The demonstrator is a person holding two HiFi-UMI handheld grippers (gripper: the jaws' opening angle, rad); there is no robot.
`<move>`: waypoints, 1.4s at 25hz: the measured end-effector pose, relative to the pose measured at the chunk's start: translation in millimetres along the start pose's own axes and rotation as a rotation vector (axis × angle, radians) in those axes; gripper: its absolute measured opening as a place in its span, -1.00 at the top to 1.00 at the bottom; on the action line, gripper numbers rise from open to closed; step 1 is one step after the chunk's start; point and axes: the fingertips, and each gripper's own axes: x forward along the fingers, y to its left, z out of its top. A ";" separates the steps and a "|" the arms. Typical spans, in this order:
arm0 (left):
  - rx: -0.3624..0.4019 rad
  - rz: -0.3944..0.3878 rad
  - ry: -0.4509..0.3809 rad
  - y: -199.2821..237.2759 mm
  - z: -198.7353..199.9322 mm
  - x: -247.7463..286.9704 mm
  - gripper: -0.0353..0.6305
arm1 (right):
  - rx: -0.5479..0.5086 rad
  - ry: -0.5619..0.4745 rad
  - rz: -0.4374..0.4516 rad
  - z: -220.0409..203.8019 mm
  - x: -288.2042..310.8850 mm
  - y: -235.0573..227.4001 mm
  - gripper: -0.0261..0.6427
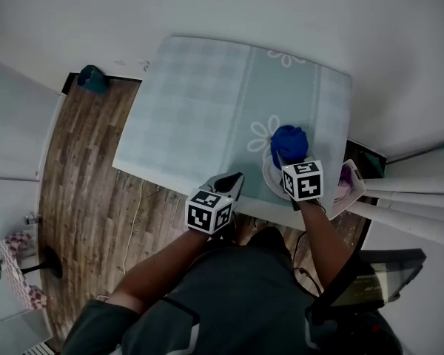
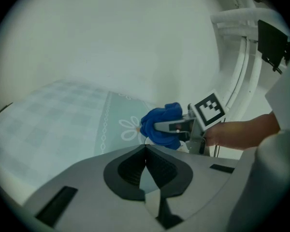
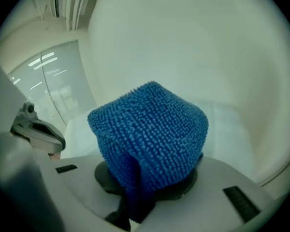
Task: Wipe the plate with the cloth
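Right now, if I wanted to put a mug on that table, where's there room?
The checked left half of the tablecloth is bare from far edge to near edge; so is the far right corner. The near right corner is crowded: the plate sits there, the right gripper holds the blue cloth over it, and the left gripper hovers beside it.

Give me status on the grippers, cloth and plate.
Right gripper shut on the blue cloth, over the plate. Left gripper shut, empty, at the table edge beside the plate. Nothing blocking the wipe.
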 end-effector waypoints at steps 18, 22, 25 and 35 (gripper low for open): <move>0.008 -0.014 -0.050 -4.2 9.1 -18.0 0.87 | -0.131 0.044 0.207 -47.6 -14.4 100.4 0.67; 0.027 -0.021 -0.067 -8.0 11.4 -23.6 0.87 | -0.130 0.034 0.269 -47.9 -30.6 113.7 0.67; 0.019 -0.026 -0.096 -7.9 16.7 -30.3 0.87 | -0.103 -0.032 0.264 -36.2 -50.3 115.5 0.67; 0.084 -0.093 -0.279 -20.5 73.2 -69.2 0.87 | 0.063 -0.421 0.142 51.9 -147.4 89.9 0.67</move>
